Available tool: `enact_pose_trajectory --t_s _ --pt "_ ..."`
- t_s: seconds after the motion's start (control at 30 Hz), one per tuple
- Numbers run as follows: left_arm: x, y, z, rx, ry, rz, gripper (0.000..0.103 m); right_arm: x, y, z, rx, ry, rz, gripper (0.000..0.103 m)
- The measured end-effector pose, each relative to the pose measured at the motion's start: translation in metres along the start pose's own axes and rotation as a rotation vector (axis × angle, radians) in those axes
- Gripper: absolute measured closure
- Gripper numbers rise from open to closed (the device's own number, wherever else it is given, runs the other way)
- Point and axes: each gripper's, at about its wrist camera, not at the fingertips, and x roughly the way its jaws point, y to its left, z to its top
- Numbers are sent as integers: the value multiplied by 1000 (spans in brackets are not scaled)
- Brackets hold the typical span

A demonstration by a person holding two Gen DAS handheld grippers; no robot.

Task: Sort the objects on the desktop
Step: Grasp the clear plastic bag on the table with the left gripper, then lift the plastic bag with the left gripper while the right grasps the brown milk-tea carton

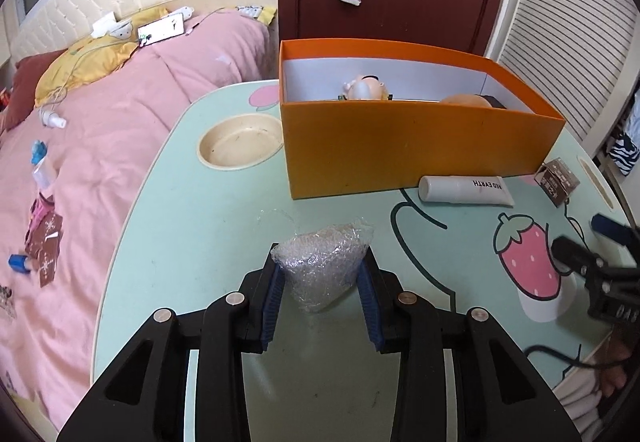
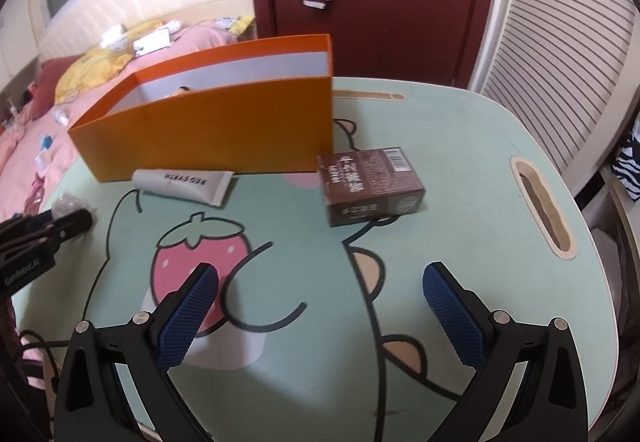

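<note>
The left gripper (image 1: 322, 274) is pinching a crumpled wad of clear plastic wrap (image 1: 322, 270) between its blue pads (image 1: 272, 302), the bundle sitting low over the green cartoon-printed table (image 1: 180, 242). The right gripper (image 2: 320, 318) is hanging over the table with its jaws spread wide and nothing between them. Beyond the wad, a white tube (image 1: 466, 189) is lying just in front of the orange box (image 1: 400, 149), with a brown carton (image 1: 557, 177) near its right corner. The step in hand looks like carrying the wrap to the box: lifting it clear of the near wall before letting go seems wise, since so light a bundle could catch on the rim or cling to a pad. The left view is looking down into the box, where a small figurine (image 1: 366, 86) and a rounded tan object are already lying; the right view is showing little of that interior, yet gives the brown carton (image 2: 370, 185) and tube (image 2: 184, 185) plainly, both well ahead of the open claw.
</note>
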Motion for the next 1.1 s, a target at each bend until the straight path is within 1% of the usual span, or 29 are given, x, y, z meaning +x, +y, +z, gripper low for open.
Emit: enact_pose_trajectory --t_s 0.17,0.47,0.63,0.73,0.77,0.83,0.9,0.93,1.1 --pt "2 2 0 0 -9 -5 66 2 -2 14 -20 -1 -67 0" --pt "-2 2 3 2 -13 -5 66 16 -8 38 -63 14 -118 0" --pt "-4 1 1 1 -16 -2 66 29 -10 48 -79 37 -125 0" --pt "-4 1 1 0 -15 -1 66 38 -16 48 -47 53 -96 1" --pt "-5 2 1 0 -16 -1 66 37 -18 48 -30 41 -78 13" --pt "-6 2 0 -1 -17 -2 66 33 -23 47 4 14 -43 47" --pt "-5 2 0 -1 -16 -1 66 30 -22 46 -10 6 -58 47" --pt "-5 2 0 -1 -15 -1 66 29 -21 46 -17 5 -51 47" --pt "-8 2 2 -5 7 -15 66 14 -19 40 -12 -50 -47 47"
